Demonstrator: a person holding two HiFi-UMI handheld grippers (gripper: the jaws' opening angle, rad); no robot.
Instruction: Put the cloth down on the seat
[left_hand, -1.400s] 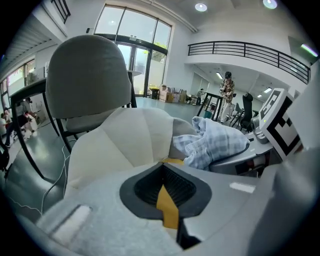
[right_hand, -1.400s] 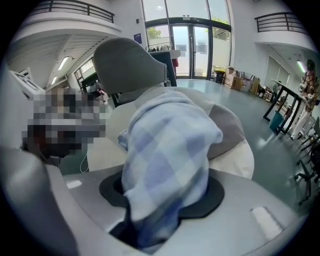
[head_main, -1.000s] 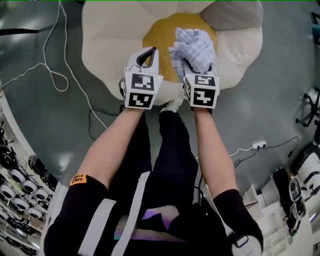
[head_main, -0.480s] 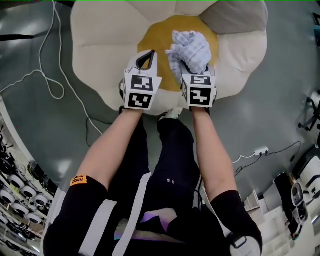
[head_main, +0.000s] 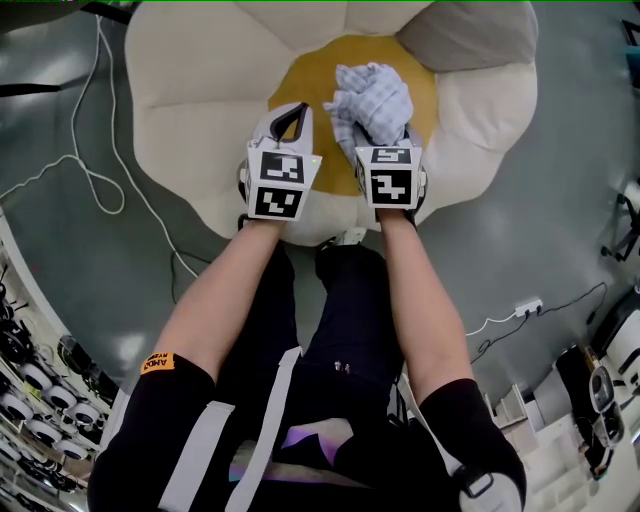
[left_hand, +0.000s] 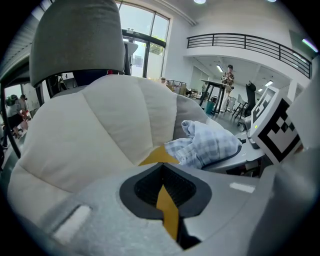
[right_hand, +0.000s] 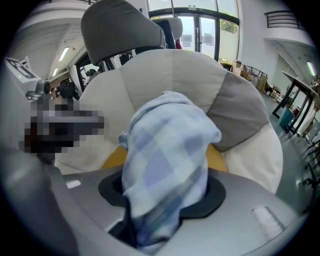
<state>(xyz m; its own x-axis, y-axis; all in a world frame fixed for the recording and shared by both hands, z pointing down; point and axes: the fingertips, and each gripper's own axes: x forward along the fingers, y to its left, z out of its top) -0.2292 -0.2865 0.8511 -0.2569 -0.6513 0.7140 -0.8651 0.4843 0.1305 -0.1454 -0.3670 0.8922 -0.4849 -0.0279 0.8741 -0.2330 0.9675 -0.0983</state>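
Cable (head_main: 95, 170) is lying loose on the floor at 9 o'clock of the seat (head_main: 200, 100), not in play. Left gripper (head_main: 297, 108) is hovering over the seat's near edge with its jaws meeting at the tips and carrying nothing. The yellow centre (head_main: 310, 80) is showing through the slit between them. Cloth (head_main: 375, 92) is sitting bunched at 3 o'clock of the left gripper, over the yellow centre, and sticking up at 12 o'clock out of the right gripper (head_main: 385, 140). That gripper's pads are clamping the lower folds while its jaws are opening. I'm not seeing whether the bundle's underside is touching the seat yet. Grey cushion (head_main: 470, 35) is sitting at 1 o'clock of the cloth, clear of it. I'm reading this as the release step, nearly done. Advice: keep lowering until the cloth's weight is resting on the yellow centre, then let the jaws go fully wide before moving. Pull the right gripper straight back toward 6 o'clock, staying low, so no fold is dragging along on a pad. Keep the left gripper parked at 9 o'clock so it isn't catching the fabric.
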